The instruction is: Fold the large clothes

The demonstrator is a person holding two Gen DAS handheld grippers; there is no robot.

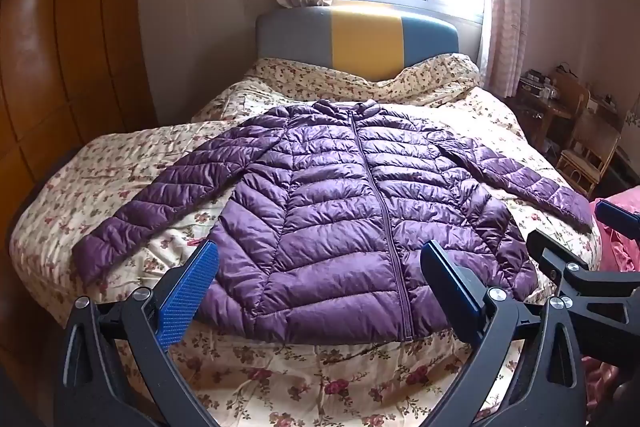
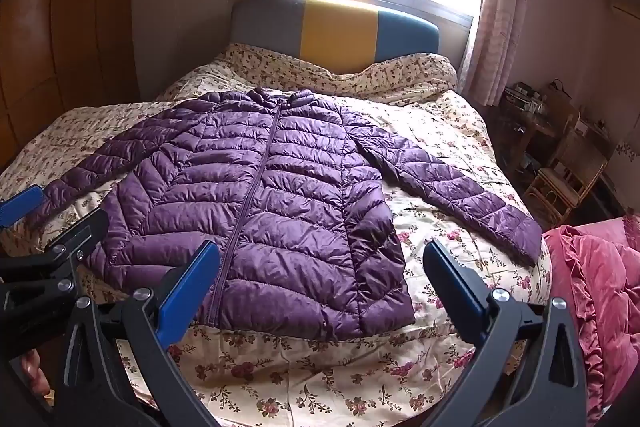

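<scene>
A purple quilted puffer jacket [image 1: 328,211] lies flat and zipped on the floral bed cover [image 1: 280,379], front up, both sleeves spread out to the sides. It also shows in the right wrist view [image 2: 256,195]. My left gripper [image 1: 320,259] is open and empty, hovering above the jacket's bottom hem. My right gripper [image 2: 320,259] is open and empty, above the hem's right corner. The right gripper's fingers [image 1: 616,217] show at the right edge of the left wrist view; the left gripper's fingers [image 2: 20,203] show at the left of the right wrist view.
The bed has a grey, yellow and blue headboard [image 1: 356,39] below a bright window. A wooden wardrobe [image 1: 48,67] stands on the left. A pink quilt [image 2: 600,279] lies at the bed's right. Wooden chairs and a cluttered table [image 2: 560,155] stand at the far right.
</scene>
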